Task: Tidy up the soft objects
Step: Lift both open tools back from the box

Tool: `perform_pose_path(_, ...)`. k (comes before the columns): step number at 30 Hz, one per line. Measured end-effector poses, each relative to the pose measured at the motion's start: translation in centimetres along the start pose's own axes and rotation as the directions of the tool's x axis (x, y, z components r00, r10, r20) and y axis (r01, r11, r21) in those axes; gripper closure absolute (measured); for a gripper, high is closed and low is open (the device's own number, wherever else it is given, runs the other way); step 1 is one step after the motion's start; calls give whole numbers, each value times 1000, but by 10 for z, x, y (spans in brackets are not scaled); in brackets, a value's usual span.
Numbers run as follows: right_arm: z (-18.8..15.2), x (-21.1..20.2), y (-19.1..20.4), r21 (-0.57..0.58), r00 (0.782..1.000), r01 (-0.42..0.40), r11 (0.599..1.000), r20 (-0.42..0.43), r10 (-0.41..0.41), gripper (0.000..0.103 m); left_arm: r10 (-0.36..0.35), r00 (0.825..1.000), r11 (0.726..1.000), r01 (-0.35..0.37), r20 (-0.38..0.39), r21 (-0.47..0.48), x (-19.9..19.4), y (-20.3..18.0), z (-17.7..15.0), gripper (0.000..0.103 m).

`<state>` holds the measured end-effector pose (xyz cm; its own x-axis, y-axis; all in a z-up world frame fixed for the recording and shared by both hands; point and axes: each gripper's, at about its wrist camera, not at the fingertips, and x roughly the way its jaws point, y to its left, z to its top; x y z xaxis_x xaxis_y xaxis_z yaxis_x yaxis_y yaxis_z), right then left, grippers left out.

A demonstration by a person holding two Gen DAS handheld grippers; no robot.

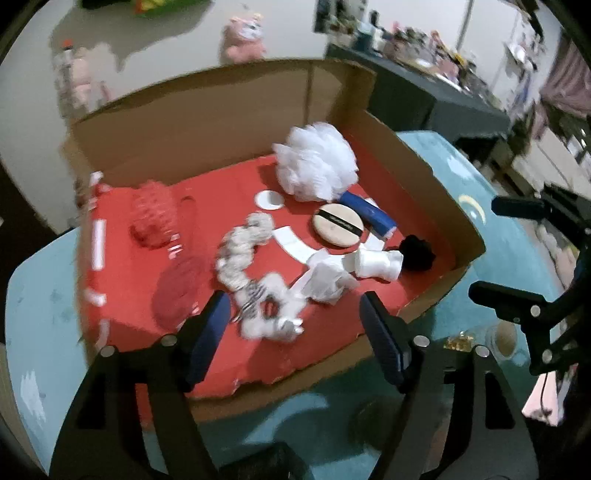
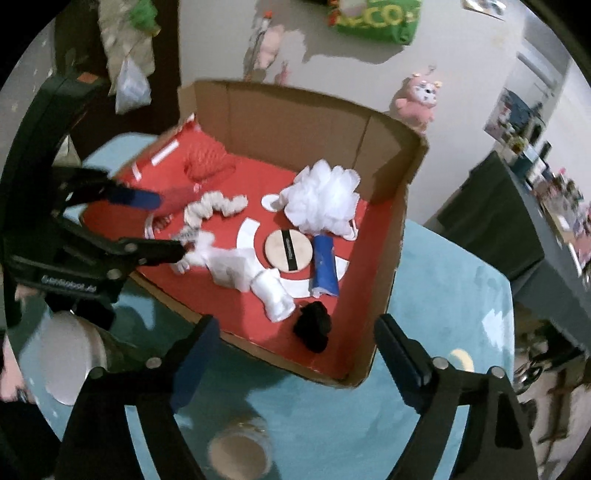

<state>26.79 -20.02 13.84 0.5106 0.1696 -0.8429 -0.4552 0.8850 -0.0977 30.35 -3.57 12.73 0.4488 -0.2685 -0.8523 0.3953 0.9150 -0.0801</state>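
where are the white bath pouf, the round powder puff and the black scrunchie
white bath pouf [image 1: 317, 161], left wrist view, middle of the mesh.
round powder puff [image 2: 289, 251], right wrist view, its black band.
black scrunchie [image 2: 313, 325], right wrist view, its centre.

Green bag [image 2: 375, 16] on wall: yellow letters "CCO", partly cut off; other print blurred.

Red mesh pouf [image 1: 153, 218] blurred (motion smear).
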Motion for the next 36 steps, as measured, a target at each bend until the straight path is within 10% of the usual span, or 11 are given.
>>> perform_pose_path(15,-15,8,-1,265,996,-11,964,87,-13,1,148,986,967,-130,71,-217,-27,21,-51,27)
perform_pose_path(36,-20,37,2,293,996,63,954,42,-78,1,215,976,940,-201,19,-275,-5,33,-62,27)
